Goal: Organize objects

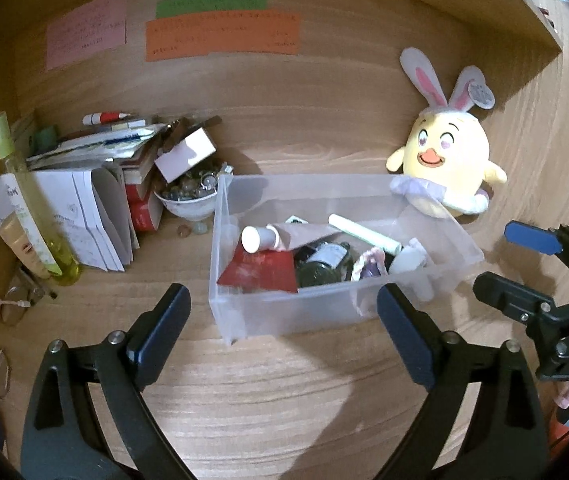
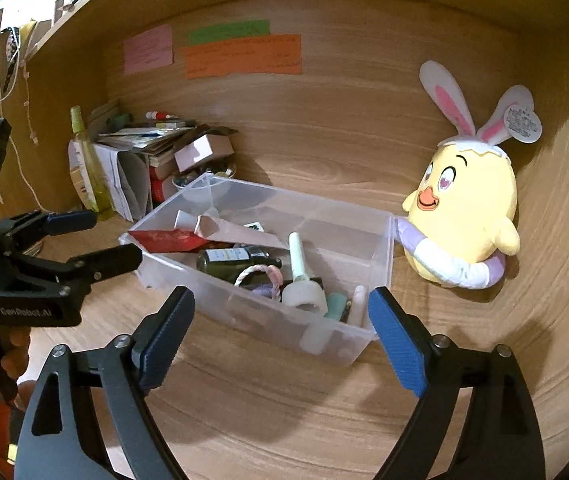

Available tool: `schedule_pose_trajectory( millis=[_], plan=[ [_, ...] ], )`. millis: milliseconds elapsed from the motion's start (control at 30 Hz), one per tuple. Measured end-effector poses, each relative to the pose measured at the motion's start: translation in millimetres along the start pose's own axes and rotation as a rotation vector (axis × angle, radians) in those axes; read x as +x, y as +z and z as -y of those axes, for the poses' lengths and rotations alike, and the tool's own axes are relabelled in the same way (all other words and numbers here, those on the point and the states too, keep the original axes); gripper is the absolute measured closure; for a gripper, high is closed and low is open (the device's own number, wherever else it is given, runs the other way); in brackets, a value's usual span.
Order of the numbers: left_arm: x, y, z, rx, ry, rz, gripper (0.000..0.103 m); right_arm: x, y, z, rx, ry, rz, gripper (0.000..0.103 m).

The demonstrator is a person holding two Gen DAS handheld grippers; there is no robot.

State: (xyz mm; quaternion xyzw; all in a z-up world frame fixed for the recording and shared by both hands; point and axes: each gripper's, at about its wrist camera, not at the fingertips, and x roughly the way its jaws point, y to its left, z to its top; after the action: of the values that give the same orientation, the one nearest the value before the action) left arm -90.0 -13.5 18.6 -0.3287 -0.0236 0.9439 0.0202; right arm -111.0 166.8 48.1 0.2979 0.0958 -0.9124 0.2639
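the left gripper [image 1: 284,312] angled downward, jaws spread wide and empty, just short of the clear bin [image 1: 284,320] at frame centre. the right gripper [image 2: 280,312] sat likewise, agape with nothing between its pads. only the left view showed eyeglasses [image 1: 16,300] at lower left; the right view showed a hand [image 2: 12,356] gripping the left tool's handle.

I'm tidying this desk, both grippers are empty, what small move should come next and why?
Probably reach the left gripper toward the loose beads by the white bowl: both grippers are open and empty, and the clear bin already holds the other small items.
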Motion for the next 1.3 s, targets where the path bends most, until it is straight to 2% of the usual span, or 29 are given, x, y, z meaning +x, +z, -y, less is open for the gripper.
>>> schedule_pose_trajectory(
  millis=[567,1300],
  plan=[
    [-7,-13,4,-0.003,-0.019,-0.002,0.007,-6,-11,-7,0.0,0.007,-0.009,0.016],
    [-8,-11,9,0.008,-0.011,0.016,0.007,1,-11,0,0.011,0.008,-0.023,0.016]
  ],
)
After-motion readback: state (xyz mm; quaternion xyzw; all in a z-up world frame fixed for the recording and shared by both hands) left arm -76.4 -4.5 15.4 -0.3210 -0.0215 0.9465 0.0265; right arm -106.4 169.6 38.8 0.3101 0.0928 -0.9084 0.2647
